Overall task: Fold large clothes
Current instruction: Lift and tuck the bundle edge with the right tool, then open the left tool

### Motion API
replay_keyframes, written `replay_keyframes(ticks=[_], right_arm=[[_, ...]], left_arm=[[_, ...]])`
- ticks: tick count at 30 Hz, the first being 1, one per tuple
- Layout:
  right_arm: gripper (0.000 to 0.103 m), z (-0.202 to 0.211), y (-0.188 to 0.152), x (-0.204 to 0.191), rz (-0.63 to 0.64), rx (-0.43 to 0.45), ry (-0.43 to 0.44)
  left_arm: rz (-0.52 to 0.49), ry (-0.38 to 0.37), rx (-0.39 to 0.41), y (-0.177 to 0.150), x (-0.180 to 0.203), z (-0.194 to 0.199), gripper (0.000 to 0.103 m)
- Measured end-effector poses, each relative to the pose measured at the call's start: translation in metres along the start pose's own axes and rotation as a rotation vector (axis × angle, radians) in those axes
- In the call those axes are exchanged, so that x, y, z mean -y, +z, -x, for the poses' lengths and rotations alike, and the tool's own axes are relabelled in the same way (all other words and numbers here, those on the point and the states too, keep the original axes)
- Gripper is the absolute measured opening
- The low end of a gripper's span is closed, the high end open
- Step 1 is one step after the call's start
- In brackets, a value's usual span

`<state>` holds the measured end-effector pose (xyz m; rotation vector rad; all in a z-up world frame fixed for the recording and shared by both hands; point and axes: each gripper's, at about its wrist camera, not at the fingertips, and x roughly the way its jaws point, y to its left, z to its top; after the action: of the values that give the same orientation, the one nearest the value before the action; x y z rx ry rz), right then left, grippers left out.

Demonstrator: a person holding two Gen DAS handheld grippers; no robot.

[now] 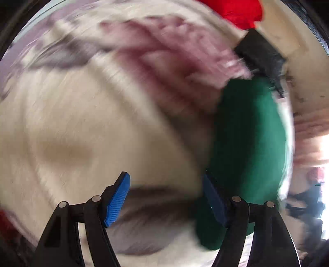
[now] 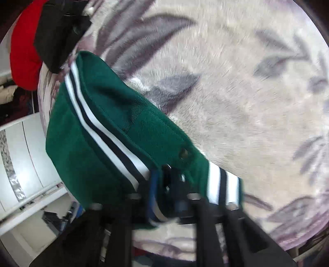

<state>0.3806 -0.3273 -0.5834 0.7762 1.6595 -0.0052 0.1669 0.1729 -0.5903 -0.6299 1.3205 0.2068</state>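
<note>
A dark green garment [image 2: 98, 131] with white and navy stripes and metal snaps hangs lifted above a cream blanket with grey leaf print [image 2: 236, 98]. My right gripper [image 2: 170, 184] is shut on the garment's edge near the striped cuff. In the blurred left wrist view the same green garment [image 1: 246, 133] shows at the right. My left gripper [image 1: 166, 197] is open with blue pads [image 1: 118, 199], empty, over the blanket [image 1: 92, 123], its right finger close to the green cloth.
A red item [image 2: 22, 51] and a black item [image 2: 55, 35] lie at the blanket's far edge; they also show in the left wrist view as red [image 1: 240, 12] and black [image 1: 261, 53]. White furniture [image 2: 26, 156] stands beyond the bed's edge.
</note>
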Motion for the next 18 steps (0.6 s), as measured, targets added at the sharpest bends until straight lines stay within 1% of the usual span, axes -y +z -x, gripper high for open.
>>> replay_keyframes(ticks=[1, 2, 3, 4, 5, 6, 7, 8, 9, 10, 11, 12, 13, 14, 15, 16, 17, 18], right_arm=[[0.07, 0.01, -0.005, 0.003, -0.012, 0.034, -0.004], [0.078, 0.018, -0.01, 0.008, -0.036, 0.06, 0.003], [0.078, 0.025, -0.016, 0.016, -0.078, 0.082, 0.016], [0.079, 0.024, -0.024, 0.027, -0.141, 0.082, 0.031], [0.085, 0.018, -0.031, 0.036, -0.18, 0.067, 0.055], [0.088, 0.01, -0.036, 0.042, -0.209, 0.046, 0.075], [0.095, -0.004, -0.044, 0.053, -0.261, 0.022, 0.11], [0.1, -0.021, -0.051, 0.06, -0.322, 0.019, 0.163], [0.103, -0.038, -0.053, 0.062, -0.361, 0.02, 0.208], [0.103, -0.053, -0.054, 0.06, -0.38, 0.018, 0.23], [0.103, -0.065, -0.054, 0.056, -0.378, 0.01, 0.232], [0.103, -0.08, -0.051, 0.053, -0.366, -0.012, 0.264], [0.102, -0.093, -0.05, 0.052, -0.375, -0.01, 0.286], [0.091, -0.101, -0.052, 0.051, -0.395, 0.02, 0.302], [0.08, -0.106, -0.054, 0.047, -0.393, 0.038, 0.338], [0.068, -0.105, -0.056, 0.044, -0.369, 0.054, 0.386], [0.059, -0.101, -0.059, 0.042, -0.34, 0.069, 0.417], [0.054, -0.097, -0.066, 0.046, -0.322, 0.088, 0.568]], left_arm=[[-0.008, 0.047, -0.008, -0.014, -0.008, -0.009, 0.07], [-0.009, 0.087, -0.021, -0.023, -0.012, -0.016, 0.07], [-0.004, 0.114, -0.043, -0.031, -0.017, -0.024, 0.07], [0.001, 0.117, -0.073, -0.041, -0.022, -0.037, 0.07], [-0.003, 0.128, -0.071, -0.047, -0.023, -0.042, 0.07], [-0.019, 0.136, -0.051, -0.051, -0.023, -0.044, 0.075], [-0.057, 0.136, -0.024, -0.053, -0.019, -0.045, 0.08], [-0.077, 0.135, -0.022, -0.054, -0.016, -0.048, 0.088], [-0.093, 0.141, -0.023, -0.053, -0.014, -0.051, 0.092], [-0.099, 0.147, -0.022, -0.052, -0.012, -0.053, 0.093], [-0.092, 0.14, -0.024, -0.05, -0.014, -0.055, 0.094], [-0.075, 0.123, -0.025, -0.047, -0.017, -0.056, 0.098], [-0.05, 0.086, -0.025, -0.043, -0.022, -0.055, 0.101], [-0.033, 0.055, -0.025, -0.041, -0.028, -0.054, 0.103], [-0.02, 0.041, -0.029, -0.038, -0.031, -0.055, 0.103], [-0.012, 0.029, -0.036, -0.036, -0.036, -0.056, 0.103], [-0.006, 0.019, -0.042, -0.033, -0.039, -0.057, 0.103], [-0.002, 0.014, -0.044, -0.031, -0.042, -0.057, 0.103]])
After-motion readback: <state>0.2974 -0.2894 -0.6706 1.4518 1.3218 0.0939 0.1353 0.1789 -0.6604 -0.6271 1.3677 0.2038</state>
